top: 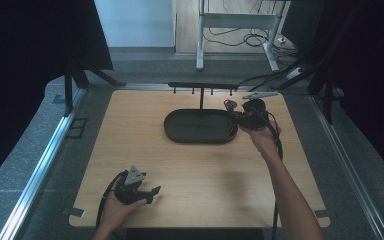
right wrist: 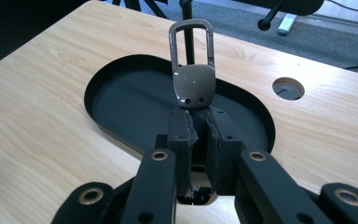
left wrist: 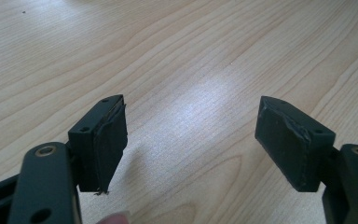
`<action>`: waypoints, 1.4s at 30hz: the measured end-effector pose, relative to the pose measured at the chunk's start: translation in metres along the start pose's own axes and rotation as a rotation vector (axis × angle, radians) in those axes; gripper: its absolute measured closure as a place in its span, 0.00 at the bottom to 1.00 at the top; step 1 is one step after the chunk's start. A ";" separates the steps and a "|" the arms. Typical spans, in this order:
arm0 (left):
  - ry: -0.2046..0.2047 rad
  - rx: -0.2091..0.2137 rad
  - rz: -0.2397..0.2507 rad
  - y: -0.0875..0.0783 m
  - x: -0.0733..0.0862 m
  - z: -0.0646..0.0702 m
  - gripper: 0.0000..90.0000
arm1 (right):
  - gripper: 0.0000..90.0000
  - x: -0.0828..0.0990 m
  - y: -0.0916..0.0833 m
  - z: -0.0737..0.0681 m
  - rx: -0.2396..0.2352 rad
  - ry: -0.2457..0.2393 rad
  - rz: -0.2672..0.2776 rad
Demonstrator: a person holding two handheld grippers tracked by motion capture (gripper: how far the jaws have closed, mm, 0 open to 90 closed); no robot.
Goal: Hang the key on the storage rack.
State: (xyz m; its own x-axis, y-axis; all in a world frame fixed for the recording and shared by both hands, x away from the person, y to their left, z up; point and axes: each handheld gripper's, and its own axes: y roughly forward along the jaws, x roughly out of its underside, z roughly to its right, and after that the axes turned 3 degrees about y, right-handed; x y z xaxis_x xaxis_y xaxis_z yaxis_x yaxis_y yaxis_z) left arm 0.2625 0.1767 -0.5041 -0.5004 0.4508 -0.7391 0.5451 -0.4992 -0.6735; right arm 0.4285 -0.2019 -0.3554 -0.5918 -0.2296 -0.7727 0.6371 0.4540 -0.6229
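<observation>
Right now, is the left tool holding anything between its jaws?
No, the left tool stands wide open over bare wooden table, with nothing between its pads.

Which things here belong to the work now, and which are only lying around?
In use:
- right gripper, shut on the metal key clip
- black oval tray, under the clip
- rack with hooks, probably

Idle:
- left gripper, open over bare table
- cables on the floor

Past my wooden table point(top: 130, 150) I see loose cables point(top: 237, 37) at one o'clock and a white desk frame point(top: 200, 45) at twelve.
</observation>
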 end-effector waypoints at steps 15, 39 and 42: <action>-0.009 -0.003 0.003 -0.001 0.001 -0.002 0.28 | 0.90 -0.011 0.008 0.011 0.048 0.033 0.036; -0.017 -0.003 0.011 -0.003 0.002 -0.006 0.28 | 0.90 -0.011 0.042 0.029 0.093 0.104 0.047; -0.017 -0.002 0.011 -0.003 0.001 -0.006 0.28 | 0.90 -0.012 0.046 0.031 0.101 0.120 0.051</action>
State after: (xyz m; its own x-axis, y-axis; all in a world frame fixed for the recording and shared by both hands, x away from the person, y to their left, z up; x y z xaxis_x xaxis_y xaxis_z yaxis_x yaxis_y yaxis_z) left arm 0.2639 0.1831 -0.5031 -0.5055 0.4329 -0.7463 0.5522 -0.5023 -0.6654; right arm 0.4796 -0.2049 -0.3786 -0.6083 -0.1016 -0.7872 0.7105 0.3722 -0.5971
